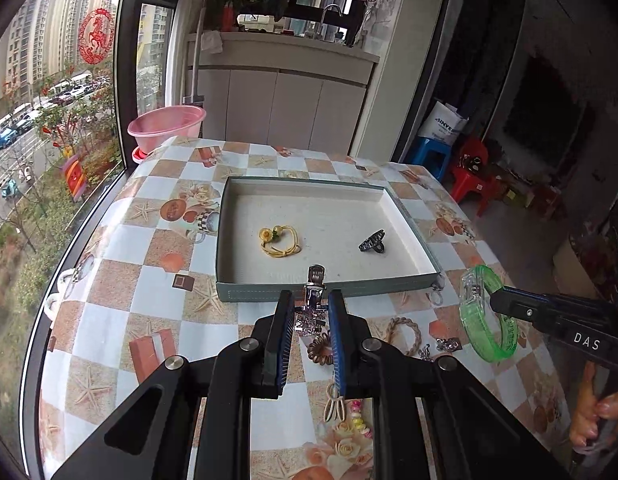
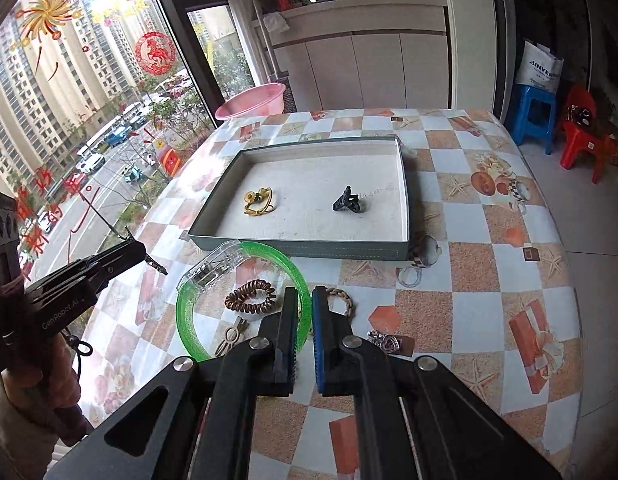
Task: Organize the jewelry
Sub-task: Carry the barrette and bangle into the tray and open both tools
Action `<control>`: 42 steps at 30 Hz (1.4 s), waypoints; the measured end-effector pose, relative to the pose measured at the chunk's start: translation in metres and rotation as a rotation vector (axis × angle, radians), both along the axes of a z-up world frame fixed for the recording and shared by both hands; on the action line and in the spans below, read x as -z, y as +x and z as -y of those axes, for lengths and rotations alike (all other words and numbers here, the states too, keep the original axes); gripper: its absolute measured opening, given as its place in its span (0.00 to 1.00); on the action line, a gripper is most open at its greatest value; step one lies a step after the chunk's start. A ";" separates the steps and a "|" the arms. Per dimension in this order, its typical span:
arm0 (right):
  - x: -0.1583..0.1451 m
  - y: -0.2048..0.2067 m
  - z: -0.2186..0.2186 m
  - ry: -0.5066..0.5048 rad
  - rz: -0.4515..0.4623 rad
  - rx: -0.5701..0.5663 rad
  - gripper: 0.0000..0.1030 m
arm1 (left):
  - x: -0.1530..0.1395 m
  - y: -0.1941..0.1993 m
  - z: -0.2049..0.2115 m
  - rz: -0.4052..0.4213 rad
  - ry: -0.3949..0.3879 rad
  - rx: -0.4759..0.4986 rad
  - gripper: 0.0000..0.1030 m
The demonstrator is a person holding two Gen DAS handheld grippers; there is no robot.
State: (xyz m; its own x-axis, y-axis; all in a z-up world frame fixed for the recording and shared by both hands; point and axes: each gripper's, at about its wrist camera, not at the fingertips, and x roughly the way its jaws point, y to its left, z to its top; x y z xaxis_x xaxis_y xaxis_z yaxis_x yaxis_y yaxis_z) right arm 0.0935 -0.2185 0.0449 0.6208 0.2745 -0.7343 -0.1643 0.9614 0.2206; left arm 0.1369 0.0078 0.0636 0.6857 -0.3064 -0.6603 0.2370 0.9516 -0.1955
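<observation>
Both loads hang short of the shallow grey tray [image 1: 333, 286] at centre frame: the left gripper [image 1: 309, 304] clamps a silver metal hair clip [image 1: 315, 284] pointing trayward, the right gripper [image 2: 305, 312] pinches a translucent green plastic bangle [image 2: 189, 320].

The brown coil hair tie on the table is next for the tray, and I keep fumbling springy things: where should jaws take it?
Grip the coil tie across one side of its ring, from above: it lies flat, its open centre gives one jaw room.
</observation>
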 end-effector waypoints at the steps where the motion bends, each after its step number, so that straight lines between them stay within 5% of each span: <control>1: -0.004 0.007 0.000 -0.003 0.005 -0.002 0.07 | -0.003 0.005 0.002 0.007 0.004 0.001 0.30; 14: -0.014 0.113 0.003 -0.010 -0.010 0.030 0.07 | -0.002 0.089 0.022 0.006 0.055 -0.018 0.30; 30: 0.052 0.217 0.005 -0.028 -0.113 0.115 0.07 | 0.061 0.179 0.049 -0.091 0.143 -0.065 0.30; 42: 0.096 0.250 0.006 -0.055 -0.193 0.162 0.07 | 0.085 0.197 0.064 -0.087 0.238 -0.066 0.30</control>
